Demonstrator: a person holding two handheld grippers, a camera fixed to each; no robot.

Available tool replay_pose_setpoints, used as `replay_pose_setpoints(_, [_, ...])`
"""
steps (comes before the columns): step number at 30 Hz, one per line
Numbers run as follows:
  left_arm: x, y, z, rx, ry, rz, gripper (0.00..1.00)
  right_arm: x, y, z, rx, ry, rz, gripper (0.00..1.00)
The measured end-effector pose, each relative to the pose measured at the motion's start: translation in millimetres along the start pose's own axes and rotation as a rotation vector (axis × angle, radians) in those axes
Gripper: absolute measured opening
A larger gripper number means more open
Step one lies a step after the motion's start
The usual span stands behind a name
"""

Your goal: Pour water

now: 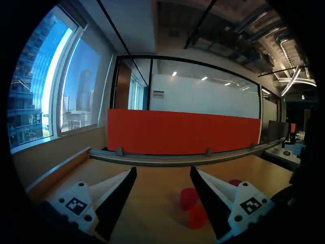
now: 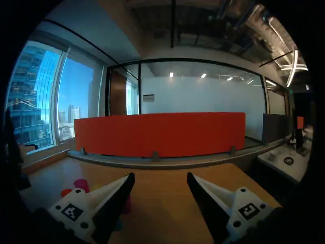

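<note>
Two handheld grippers hover over a wooden desk (image 1: 162,203) in a high-rise office. The left gripper (image 1: 162,168) has its fingers spread wide with nothing between them, and bare wood runs ahead of it to the grey rail (image 1: 162,159) at the desk's back edge, under an orange partition (image 1: 183,132). Two red cups (image 1: 189,198) stand close together just inside its right finger, and a darker cup (image 1: 235,182) stands farther back near the desk's right edge.

The right gripper (image 2: 160,175) is likewise spread and empty, and open desktop reaches the rail in front of it. In the right gripper view, a pink cup (image 2: 81,185) and a red one (image 2: 66,192) sit off to its left, toward the window (image 2: 44,110). Another desk (image 2: 284,160) lies beyond the right edge.
</note>
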State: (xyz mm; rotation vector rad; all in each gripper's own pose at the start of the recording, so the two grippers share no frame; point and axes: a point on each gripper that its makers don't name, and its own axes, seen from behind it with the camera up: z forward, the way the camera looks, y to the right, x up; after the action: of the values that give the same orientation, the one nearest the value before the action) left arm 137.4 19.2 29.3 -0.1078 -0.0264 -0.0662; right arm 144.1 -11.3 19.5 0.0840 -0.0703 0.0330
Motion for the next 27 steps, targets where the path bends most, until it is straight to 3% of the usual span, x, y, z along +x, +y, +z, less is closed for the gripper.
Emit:
replay_pose_setpoints(14, [45.1,2.7,5.8,-0.039,0.015,0.016,0.98,34.8,-2.3,4.8,0.015,0.004,-0.021,0.99])
replay_pose_setpoints(21, [41.0,8.3,8.3,-0.075,-0.009,0.04,0.98,32.0,-7.4,6.1,0.051,-0.005,-0.017,0.99])
replay_pose_setpoints(27, [38.2,23.5,9.3,-0.147,-0.018,0.056,0.98,30.3,-17.8,3.7,0.126,-0.01,-0.017,0.99])
